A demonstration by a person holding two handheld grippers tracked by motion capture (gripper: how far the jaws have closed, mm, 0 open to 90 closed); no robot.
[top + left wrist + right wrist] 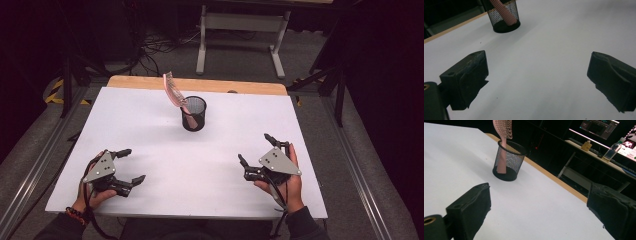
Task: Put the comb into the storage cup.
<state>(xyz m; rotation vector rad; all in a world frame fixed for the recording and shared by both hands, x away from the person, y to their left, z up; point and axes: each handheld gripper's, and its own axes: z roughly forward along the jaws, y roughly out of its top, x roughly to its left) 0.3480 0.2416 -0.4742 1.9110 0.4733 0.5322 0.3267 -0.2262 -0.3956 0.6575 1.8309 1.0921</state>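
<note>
High view first, starting at the near edge of the white desk (150, 150): the person's two hands rest on it, one on each side, each holding a gripper. The left gripper (133, 166) lies at the near left with its jaws spread wide and nothing between them; the left gripper view confirms this, with bare white surface showing across the whole gap. The right gripper (256, 148) sits at the near right, jaws likewise wide apart and empty, pointing up the desk. Both are well apart from each other and from anything to grasp, which reads as a resting pose, hands parked low at the near corners so the middle stays open to the camera.

Farther up, near the middle of the desk and toward its far edge, stands a black mesh cup (193, 114), upright. A pink hairbrush (175, 90) sits in it handle down, its bristled head leaning out over the rim toward the left. The right gripper view shows the handle through the mesh, reaching the cup's bottom, so the cup's wall props the brush at a tilt.

Judging from this, the brush is already stowed and neither gripper is engaged with it.
</note>
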